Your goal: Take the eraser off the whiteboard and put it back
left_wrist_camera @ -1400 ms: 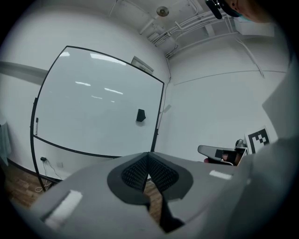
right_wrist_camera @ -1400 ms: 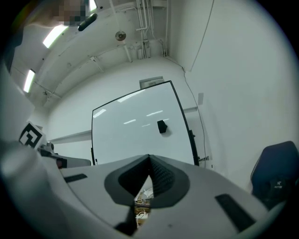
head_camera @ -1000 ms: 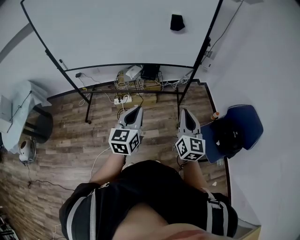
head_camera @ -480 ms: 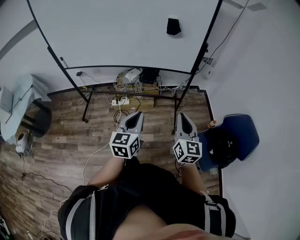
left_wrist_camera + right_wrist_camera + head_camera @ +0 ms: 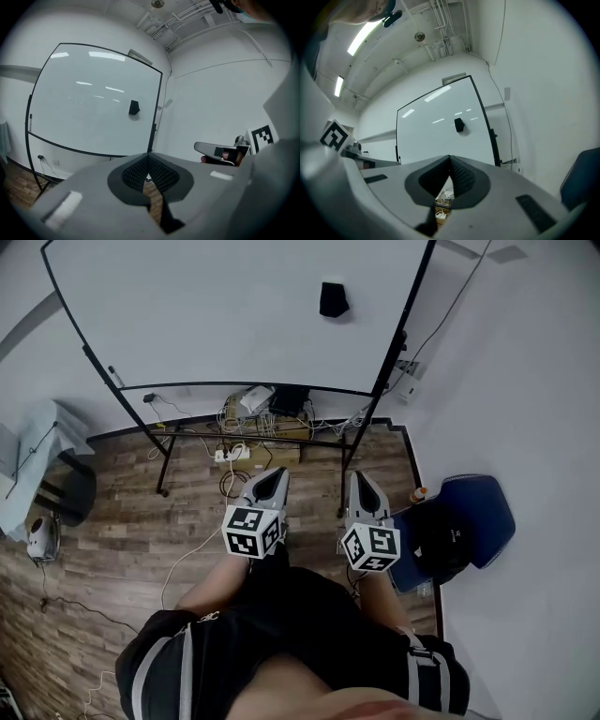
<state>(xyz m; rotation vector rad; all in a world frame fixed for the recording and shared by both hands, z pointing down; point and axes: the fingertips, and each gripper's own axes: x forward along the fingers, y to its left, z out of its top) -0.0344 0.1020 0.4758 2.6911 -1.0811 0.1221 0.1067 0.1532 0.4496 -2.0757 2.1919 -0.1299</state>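
My left gripper [image 5: 148, 157] has its jaws closed tip to tip with nothing between them; only wooden floor [image 5: 122, 512] shows through the slot behind the tips. My right gripper [image 5: 450, 158] is likewise closed and empty. Both are held side by side, close together, in front of the person's body, pointing toward the whiteboard [image 5: 206, 324]. Neither touches anything.

The eraser [image 5: 332, 298], a small black block, sits on the board face well ahead of and above both grippers. It is toward the board's right edge, more in line with the right gripper than the left.

Under the board, between the stand's legs and ahead of the grippers, a tangle of cables [image 5: 262, 413] lies on the floor. A blue chair [image 5: 483, 507] stands just right of the right gripper, by the wall.
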